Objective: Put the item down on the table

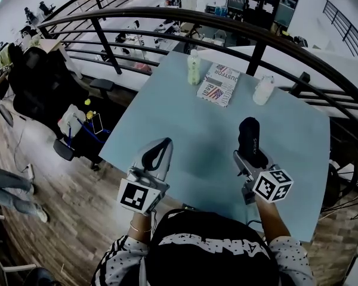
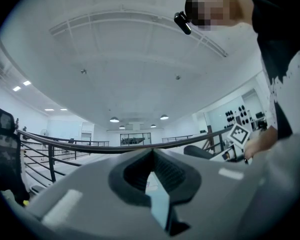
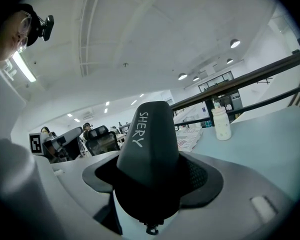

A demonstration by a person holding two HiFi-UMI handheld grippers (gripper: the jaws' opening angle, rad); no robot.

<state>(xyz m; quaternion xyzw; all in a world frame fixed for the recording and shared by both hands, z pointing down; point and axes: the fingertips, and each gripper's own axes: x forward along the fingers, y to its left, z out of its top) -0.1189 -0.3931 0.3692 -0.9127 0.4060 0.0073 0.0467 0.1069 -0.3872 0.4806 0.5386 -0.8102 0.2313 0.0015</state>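
Clamping black item (image 1: 249, 137) over table (image 1: 191, 115), right hand-held gripper (image 1: 250, 158) angled forward; left hand-held gripper (image 1: 163, 145) empty, jaws together

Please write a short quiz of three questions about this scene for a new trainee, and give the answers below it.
1. True or false: the left gripper holds a bottle.
2. What is between the jaws of the right gripper? A) a spoon B) the black item marked SHERY C) a sponge
3. On the table, what lies between the green bottle and the white bottle?

Key: 1 false, its jaws are together and hold nothing; 2 B; 3 the newspaper.
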